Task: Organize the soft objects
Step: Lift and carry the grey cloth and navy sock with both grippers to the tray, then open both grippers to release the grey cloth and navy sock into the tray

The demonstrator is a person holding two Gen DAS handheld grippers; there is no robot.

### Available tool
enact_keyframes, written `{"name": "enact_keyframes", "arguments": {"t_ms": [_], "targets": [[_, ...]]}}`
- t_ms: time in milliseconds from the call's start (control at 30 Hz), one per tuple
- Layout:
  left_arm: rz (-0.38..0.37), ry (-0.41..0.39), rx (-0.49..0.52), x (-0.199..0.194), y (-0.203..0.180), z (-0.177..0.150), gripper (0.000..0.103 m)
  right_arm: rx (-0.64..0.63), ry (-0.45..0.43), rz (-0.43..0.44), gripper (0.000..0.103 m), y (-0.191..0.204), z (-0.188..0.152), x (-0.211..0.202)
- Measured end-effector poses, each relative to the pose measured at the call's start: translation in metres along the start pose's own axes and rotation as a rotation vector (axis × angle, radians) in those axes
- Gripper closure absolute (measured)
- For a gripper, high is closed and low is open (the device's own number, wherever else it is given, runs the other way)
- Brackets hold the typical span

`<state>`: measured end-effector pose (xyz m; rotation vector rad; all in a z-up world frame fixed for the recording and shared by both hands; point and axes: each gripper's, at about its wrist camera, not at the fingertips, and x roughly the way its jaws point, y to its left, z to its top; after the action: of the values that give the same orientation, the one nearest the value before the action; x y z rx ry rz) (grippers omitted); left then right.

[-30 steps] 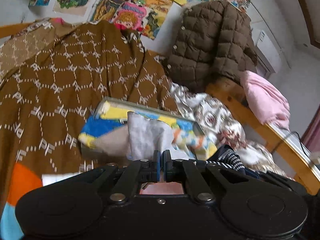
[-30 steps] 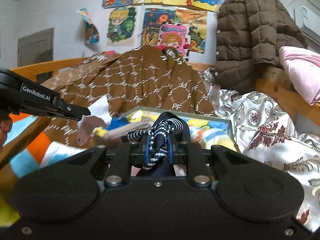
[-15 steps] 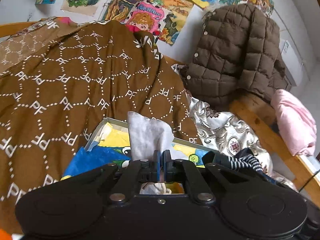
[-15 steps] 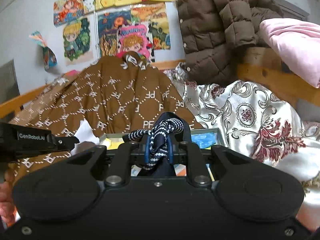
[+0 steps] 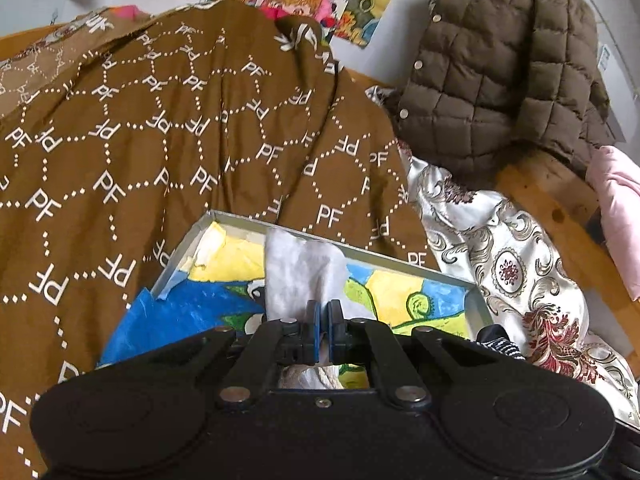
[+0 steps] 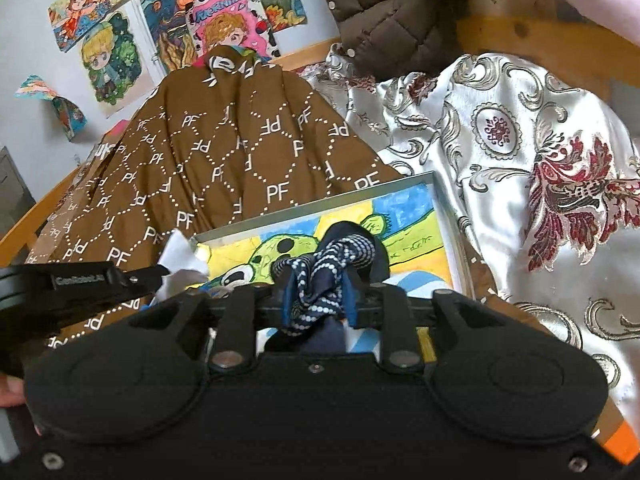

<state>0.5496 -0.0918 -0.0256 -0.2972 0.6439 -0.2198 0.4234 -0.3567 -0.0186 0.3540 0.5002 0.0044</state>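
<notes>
My left gripper (image 5: 323,312) is shut on a white sock (image 5: 304,272), held over a shallow grey-rimmed box (image 5: 240,222) lined with a bright cartoon picture. In the right wrist view the same left gripper (image 6: 162,271) comes in from the left with the white sock (image 6: 180,258) at its tip, above the box's near-left corner. My right gripper (image 6: 318,292) is shut on a navy sock with white dotted stripes (image 6: 332,264), held over the middle of the box (image 6: 320,202). A bit of the navy sock (image 5: 498,342) shows at the box's right edge in the left wrist view.
The box lies on a brown PF-patterned quilt (image 5: 160,140) on a bed. A silver floral cloth (image 6: 520,152) lies to the right. A brown quilted jacket (image 5: 500,72) and a pink cloth (image 5: 620,208) hang on the wooden bed frame (image 5: 560,208). Drawings (image 6: 120,40) cover the wall.
Both grippers have moved forward and tilted down over the box, each still holding its sock. The box's picture bottom now shows in full.
</notes>
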Motion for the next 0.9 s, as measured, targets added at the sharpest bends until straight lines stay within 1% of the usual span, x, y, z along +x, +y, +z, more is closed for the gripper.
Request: {"name": "enact_keyframes", "arguments": {"t_ms": [33, 100, 200, 233, 300, 367, 433, 467, 500, 567, 633, 700, 733, 800, 867, 900], "targets": [[0.007, 0.003, -0.004, 0.000, -0.001, -0.001, 0.098, 0.000, 0.002, 0.002, 0.075, -0.002, 0.003, 0.002], [0.012, 0.008, -0.015, -0.001, -0.002, -0.001, 0.089, 0.004, 0.002, 0.008, 0.062, -0.002, 0.005, 0.000], [0.017, 0.007, -0.034, -0.006, -0.005, -0.002, 0.085, 0.012, -0.007, 0.011, 0.058, -0.007, 0.011, -0.010], [0.017, 0.004, -0.036, -0.008, -0.006, -0.002, 0.084, 0.016, -0.012, 0.015, 0.057, -0.008, 0.014, -0.019], [0.021, -0.005, -0.033, -0.014, -0.009, -0.003, 0.077, 0.020, -0.026, 0.019, 0.048, -0.009, 0.019, -0.029], [0.020, -0.019, -0.034, -0.022, -0.012, -0.003, 0.074, 0.018, -0.049, 0.019, 0.044, -0.010, 0.023, -0.040], [0.017, -0.044, -0.032, -0.033, -0.015, -0.003, 0.068, 0.013, -0.070, 0.022, 0.040, -0.009, 0.027, -0.051], [0.017, -0.060, -0.026, -0.040, -0.017, -0.003, 0.062, 0.012, -0.082, 0.023, 0.037, -0.008, 0.029, -0.057], [0.017, -0.079, -0.021, -0.047, -0.019, -0.004, 0.055, 0.011, -0.094, 0.024, 0.032, -0.007, 0.030, -0.063], [0.012, -0.118, -0.016, -0.064, -0.022, -0.005, 0.045, 0.013, -0.121, 0.029, 0.028, -0.005, 0.032, -0.077], [-0.004, -0.150, -0.013, -0.084, -0.024, -0.006, 0.041, 0.008, -0.144, 0.037, 0.025, -0.003, 0.034, -0.093], [-0.013, -0.176, -0.006, -0.101, -0.026, -0.009, 0.035, -0.004, -0.169, 0.035, 0.016, 0.001, 0.035, -0.113], [-0.014, -0.195, 0.000, -0.113, -0.028, -0.011, 0.033, -0.012, -0.183, 0.035, 0.016, 0.003, 0.036, -0.121], [-0.018, -0.222, 0.009, -0.131, -0.029, -0.017, 0.027, -0.031, -0.203, 0.041, 0.013, 0.009, 0.037, -0.139], [-0.023, -0.248, 0.023, -0.152, -0.030, -0.023, 0.024, -0.045, -0.225, 0.048, 0.011, 0.016, 0.036, -0.158], [-0.027, -0.261, 0.029, -0.163, -0.030, -0.027, 0.023, -0.052, -0.235, 0.049, 0.008, 0.019, 0.034, -0.167]]}}
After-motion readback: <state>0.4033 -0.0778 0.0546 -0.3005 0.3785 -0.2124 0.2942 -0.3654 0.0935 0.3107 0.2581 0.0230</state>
